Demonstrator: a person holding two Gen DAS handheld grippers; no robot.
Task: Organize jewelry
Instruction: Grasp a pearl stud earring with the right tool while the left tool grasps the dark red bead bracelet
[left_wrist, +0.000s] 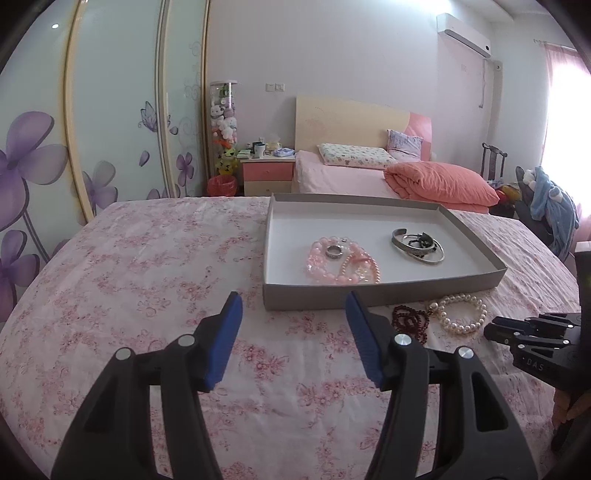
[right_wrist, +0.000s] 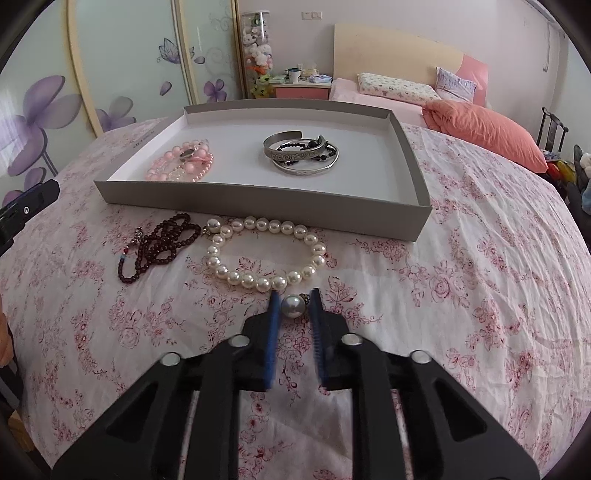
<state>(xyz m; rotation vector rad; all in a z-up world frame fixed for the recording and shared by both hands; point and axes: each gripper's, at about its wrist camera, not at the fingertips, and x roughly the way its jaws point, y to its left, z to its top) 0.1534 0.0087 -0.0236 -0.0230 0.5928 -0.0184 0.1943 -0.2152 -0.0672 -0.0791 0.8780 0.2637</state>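
A grey cardboard tray (left_wrist: 369, 295) (right_wrist: 258, 199) lies on a floral pink cloth. In it are pink bead bracelets (left_wrist: 341, 264) (right_wrist: 181, 164) and silver bangles (left_wrist: 419, 245) (right_wrist: 301, 153). In front of it lie a white pearl bracelet (right_wrist: 264, 254) (left_wrist: 460, 312) and dark red beads (right_wrist: 159, 245) (left_wrist: 410, 321). My right gripper (right_wrist: 293, 295) is shut on a single large pearl (right_wrist: 293, 305) just in front of the pearl bracelet, at cloth level. My left gripper (left_wrist: 293, 306) is open and empty, left of the beads, before the tray's front wall.
The cloth-covered surface (left_wrist: 147, 277) stretches left and toward me. The right gripper's body (left_wrist: 532, 332) shows at the right of the left wrist view. Behind are a pink bed (left_wrist: 369, 173), a nightstand (left_wrist: 267, 173) and a floral wardrobe (left_wrist: 92, 129).
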